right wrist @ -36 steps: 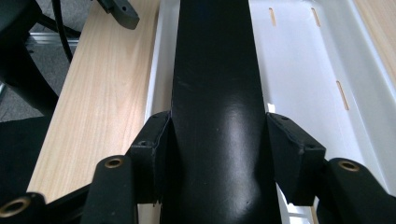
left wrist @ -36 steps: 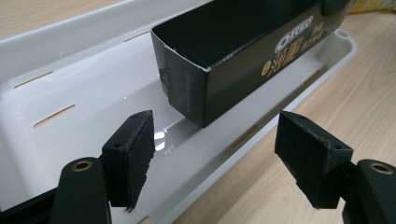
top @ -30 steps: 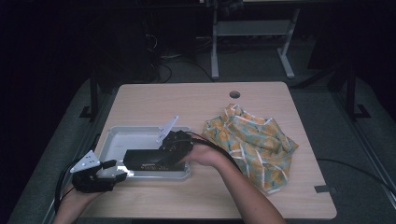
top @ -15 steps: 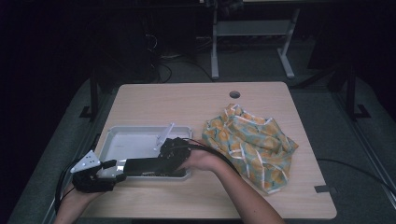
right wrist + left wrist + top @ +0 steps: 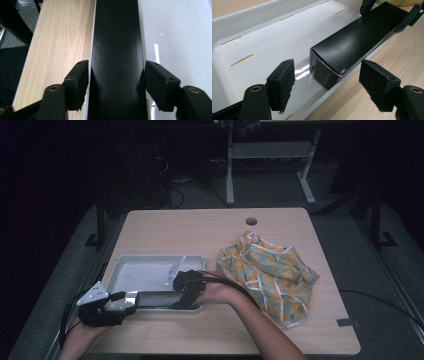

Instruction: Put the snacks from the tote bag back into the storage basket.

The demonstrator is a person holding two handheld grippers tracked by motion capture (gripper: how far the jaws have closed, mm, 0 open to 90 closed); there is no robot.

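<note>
Lying along the near wall of the shallow white plastic tray (image 5: 150,270), the long black cardboard box (image 5: 157,299) sits between both grippers. The right gripper's (image 5: 116,75) fingers have just been opening and straddle the box with slim gaps. The left gripper's (image 5: 327,80) fingers stand wide open before the box's end.

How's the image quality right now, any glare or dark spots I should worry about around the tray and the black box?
High view: room dark, table dim, black box blends into shadow beside the right gripper. Left gripper view: sharp, mild glare streaks on the white tray floor near the box end. Right gripper view: box top crisp, tray overexposed, nearest jaw parts slightly soft.
</note>
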